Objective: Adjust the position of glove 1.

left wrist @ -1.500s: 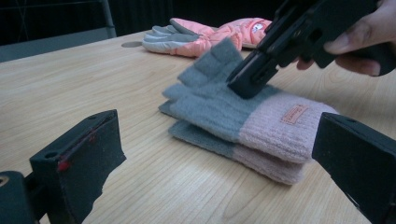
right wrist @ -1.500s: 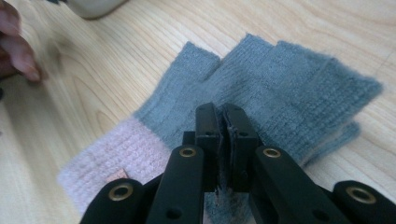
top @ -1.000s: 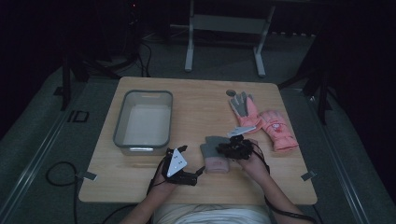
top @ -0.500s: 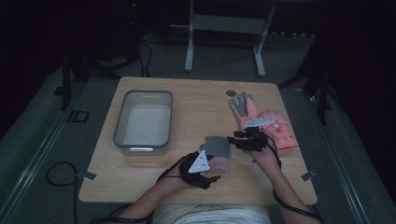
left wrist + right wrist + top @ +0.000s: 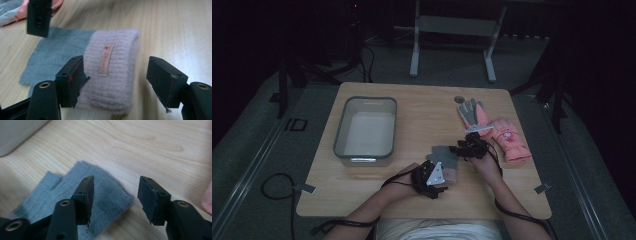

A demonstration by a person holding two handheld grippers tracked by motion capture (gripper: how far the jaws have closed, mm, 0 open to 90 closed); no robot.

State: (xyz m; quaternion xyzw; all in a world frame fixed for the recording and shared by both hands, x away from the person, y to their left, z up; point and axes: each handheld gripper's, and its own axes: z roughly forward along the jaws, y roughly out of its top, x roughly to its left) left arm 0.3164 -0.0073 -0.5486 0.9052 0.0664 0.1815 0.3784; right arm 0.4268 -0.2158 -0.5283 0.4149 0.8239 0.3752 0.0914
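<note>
your left gripper [image 5: 117,82] has just been closing, yet its jaws stand apart with the pink cuff [image 5: 112,70] of the knit glove [image 5: 445,161] between them; the left pad looks to brush the cuff's edge, the right pad stands clear of it, so nothing is gripped. the cuff carries a small sewn label [image 5: 105,59], and the glove's grey part [image 5: 57,52] runs away from the jaws, flat on the table [image 5: 422,120].

your right gripper [image 5: 115,195] has just been opening; its jaws are parted over the glove's grey finger end [image 5: 100,192], with one jaw above the cloth, the other over bare wood, and no pad pressing on it. in the left gripper view one of its jaws hangs at the top left above the grey part.

in the high view the glove lies near the table's front edge, between your two hands. the grey bin [image 5: 365,130] sits to its left, well apart. the pink gloves [image 5: 499,132] lie to the right, near your right hand [image 5: 484,160].
</note>
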